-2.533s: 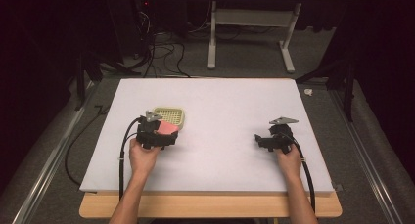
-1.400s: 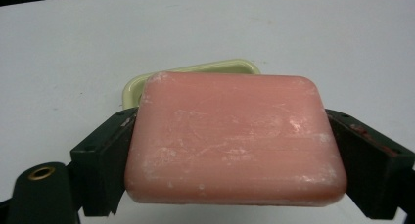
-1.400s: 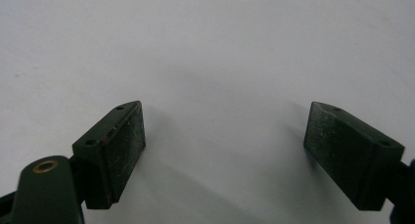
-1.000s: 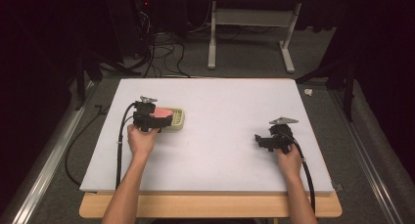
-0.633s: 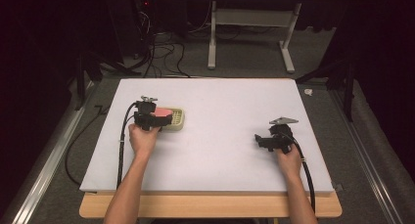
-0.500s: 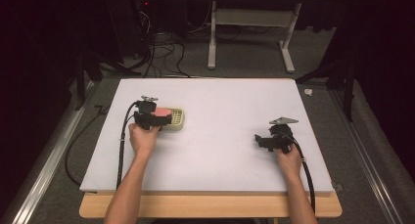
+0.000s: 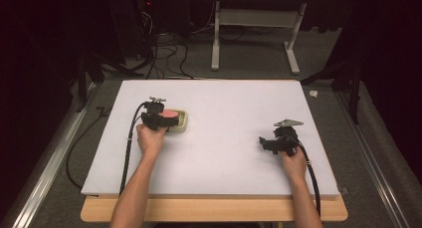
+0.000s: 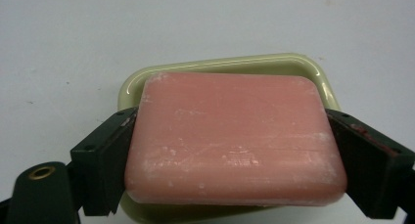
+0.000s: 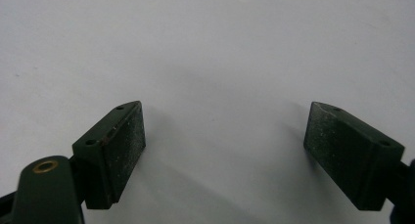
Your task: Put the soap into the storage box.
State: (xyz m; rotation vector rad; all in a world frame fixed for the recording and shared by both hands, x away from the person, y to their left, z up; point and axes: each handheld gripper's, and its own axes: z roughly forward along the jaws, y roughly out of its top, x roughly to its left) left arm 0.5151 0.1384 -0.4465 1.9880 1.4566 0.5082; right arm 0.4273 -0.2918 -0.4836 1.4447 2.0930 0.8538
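A pink bar of soap [image 8: 235, 136] is clamped between the two black jaws of my left gripper [image 8: 230, 160], which is shut on it. Right under the bar lies a pale yellow-green soap dish [image 8: 220, 67]; I cannot tell whether the bar touches it. From above, the left gripper [image 7: 158, 117] holds the soap [image 7: 170, 113] over the dish [image 7: 181, 122] on the left half of the white board. My right gripper [image 7: 266, 143] rests on the right side of the board, its jaws wide open [image 9: 225, 155] over bare white surface.
The white board [image 7: 219, 133] lies on a wooden table whose front edge [image 7: 214, 210] shows below it. Black cables trail from both grippers along the forearms. Dark floor, cables and a metal table frame [image 7: 254, 34] lie beyond the far edge.
My left gripper carried the soap up and slightly left until it sat over the dish, then stayed still for the last second. The right gripper has not moved.
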